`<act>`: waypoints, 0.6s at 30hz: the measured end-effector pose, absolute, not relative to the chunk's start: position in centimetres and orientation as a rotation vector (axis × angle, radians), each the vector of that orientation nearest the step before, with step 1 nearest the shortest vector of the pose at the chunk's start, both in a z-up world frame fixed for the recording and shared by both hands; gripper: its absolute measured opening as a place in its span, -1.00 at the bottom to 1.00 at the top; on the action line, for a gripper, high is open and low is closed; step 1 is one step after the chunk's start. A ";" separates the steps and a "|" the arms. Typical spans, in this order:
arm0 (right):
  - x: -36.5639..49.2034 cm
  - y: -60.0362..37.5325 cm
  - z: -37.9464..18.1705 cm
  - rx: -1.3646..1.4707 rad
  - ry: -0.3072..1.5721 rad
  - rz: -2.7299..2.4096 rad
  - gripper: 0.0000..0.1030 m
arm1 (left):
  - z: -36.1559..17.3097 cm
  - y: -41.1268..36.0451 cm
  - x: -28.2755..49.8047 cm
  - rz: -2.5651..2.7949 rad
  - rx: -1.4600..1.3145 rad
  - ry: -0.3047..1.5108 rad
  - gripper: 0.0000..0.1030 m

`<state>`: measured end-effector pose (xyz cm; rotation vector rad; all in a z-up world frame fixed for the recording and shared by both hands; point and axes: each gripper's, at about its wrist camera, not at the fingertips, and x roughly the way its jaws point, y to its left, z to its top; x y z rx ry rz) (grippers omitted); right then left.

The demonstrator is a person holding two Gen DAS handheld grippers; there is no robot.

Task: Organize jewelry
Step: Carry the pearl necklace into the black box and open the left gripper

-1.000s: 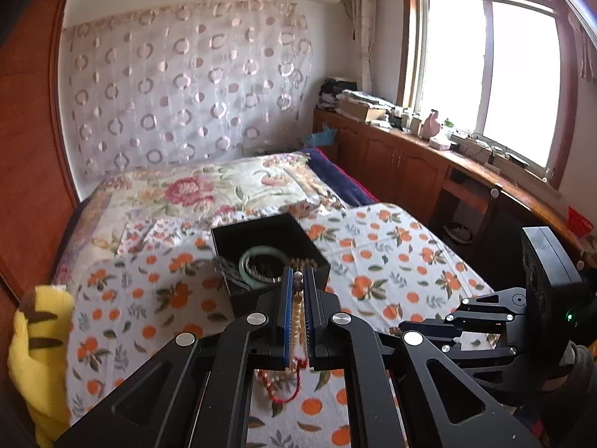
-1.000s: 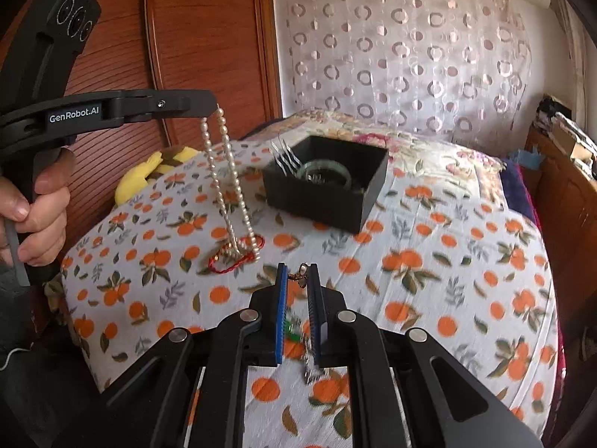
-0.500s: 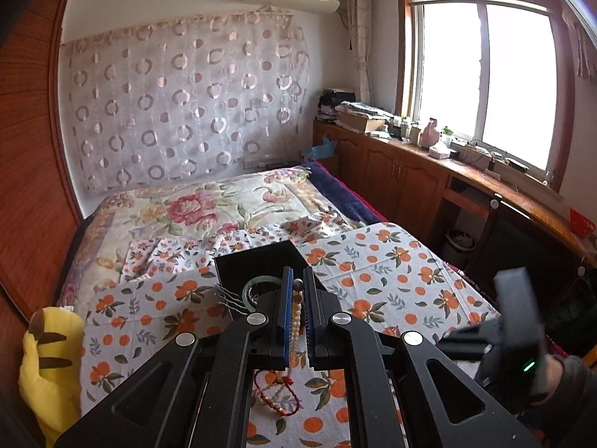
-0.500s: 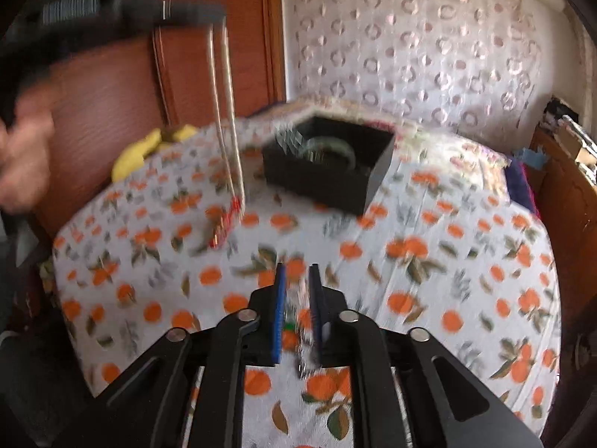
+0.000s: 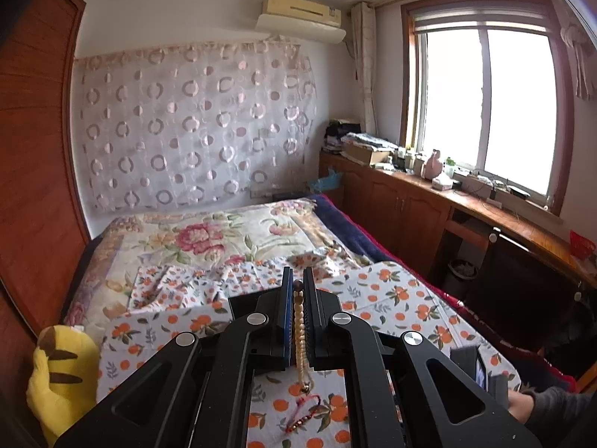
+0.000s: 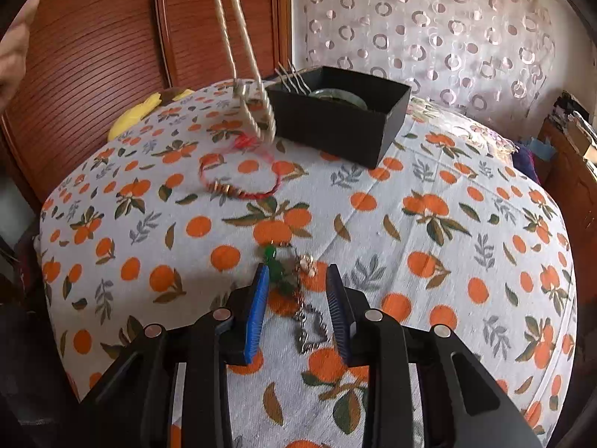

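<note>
The task is judged partly done; a green bangle and a metal comb are already held in the black box at the far side of the bedspread; the pearl necklace is clamped between the shut left gripper and hangs left of the box; a red cord bracelet is left lying near it; the right gripper is opening, its jaws apart around a green-beaded chain, untouched by the pads; open room is seen rightward; the box wall is close.
</note>
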<state>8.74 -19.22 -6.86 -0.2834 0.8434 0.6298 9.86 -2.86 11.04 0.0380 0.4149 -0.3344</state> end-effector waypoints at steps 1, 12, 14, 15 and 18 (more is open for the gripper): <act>8.7 -19.3 -7.0 -0.283 0.854 0.629 -0.34 | 11.3 -2.8 9.7 -0.333 0.035 0.405 -0.91; 7.9 -18.4 -7.1 -0.334 0.874 0.672 -0.95 | 11.8 -2.6 9.7 -0.329 0.043 0.403 -0.91; 7.7 -18.1 -7.0 -0.331 0.869 0.687 -0.95 | 11.7 -2.5 9.8 -0.327 0.042 0.401 -0.91; 7.6 -18.0 -6.8 -0.330 0.859 0.690 -0.95 | 11.7 -2.5 9.8 -0.327 0.041 0.401 -0.91; 7.4 -18.0 -5.6 -0.316 0.826 0.694 -0.96 | 11.6 -2.5 9.9 -0.323 0.043 0.398 -0.91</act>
